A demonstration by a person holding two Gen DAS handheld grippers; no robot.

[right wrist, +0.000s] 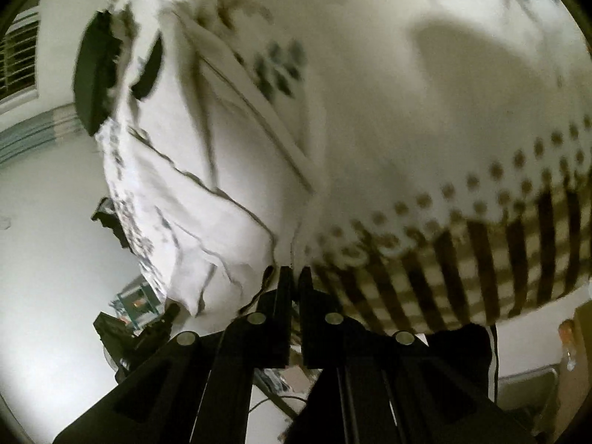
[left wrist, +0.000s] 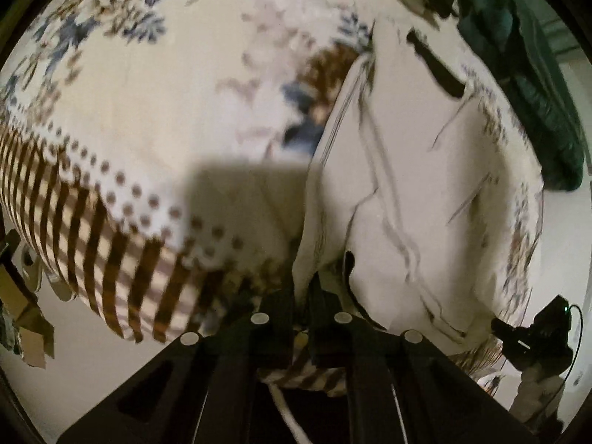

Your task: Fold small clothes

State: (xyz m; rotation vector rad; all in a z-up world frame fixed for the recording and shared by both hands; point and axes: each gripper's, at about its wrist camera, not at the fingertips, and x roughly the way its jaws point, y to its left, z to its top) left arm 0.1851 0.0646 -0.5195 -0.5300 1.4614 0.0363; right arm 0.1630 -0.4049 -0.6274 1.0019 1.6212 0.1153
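Left gripper (left wrist: 302, 288) at six o'clock, black fingers (left wrist: 275, 318) pressed together and clamped on the near hem of a white garment (left wrist: 388, 185); same at six o'clock in the right wrist view, right gripper (right wrist: 295, 277) pinched shut on that white garment (right wrist: 192, 192). Beyond, spread toward twelve o'clock, a bedsheet (left wrist: 129, 85) with brown stripes, dots and blue-brown flowers, garment lying on it from five to one o'clock. Farthest, at two o'clock, a dark green cloth (left wrist: 525, 74); all blurred.
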